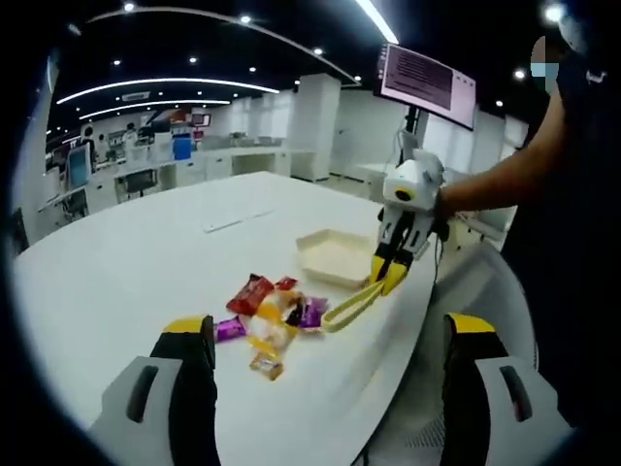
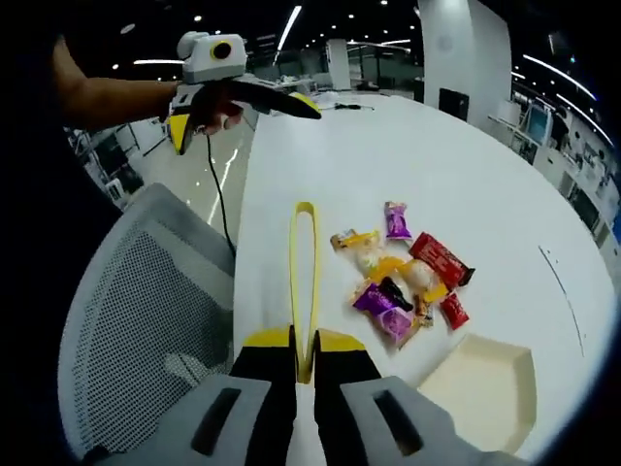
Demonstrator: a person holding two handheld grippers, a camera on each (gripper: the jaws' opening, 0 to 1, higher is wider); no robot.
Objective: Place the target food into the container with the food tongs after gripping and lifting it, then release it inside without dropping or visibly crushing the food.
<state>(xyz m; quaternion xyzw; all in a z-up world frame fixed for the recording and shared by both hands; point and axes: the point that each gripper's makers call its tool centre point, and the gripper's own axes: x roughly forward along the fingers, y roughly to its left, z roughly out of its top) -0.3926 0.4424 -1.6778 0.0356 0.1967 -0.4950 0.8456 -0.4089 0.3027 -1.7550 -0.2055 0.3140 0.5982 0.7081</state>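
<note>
The right tongs (image 2: 304, 364) were clamped on a pair of slim yellow plastic food tongs (image 2: 305, 282), held above the white bench (image 2: 466, 155). The left tongs (image 1: 330, 349) stood wide open and empty. The heap of small wrapped snacks (image 1: 267, 316) lay on the bench beside the shallow cream square container (image 1: 330, 254).

Both grippers (image 1: 393, 272) (image 2: 304, 374) have grey bodies and black, yellow-tipped jaws.

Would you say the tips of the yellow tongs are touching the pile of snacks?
Apart. The right gripper view shows bare white table between the tongs and the snacks; the right gripper holds the tongs.
</note>
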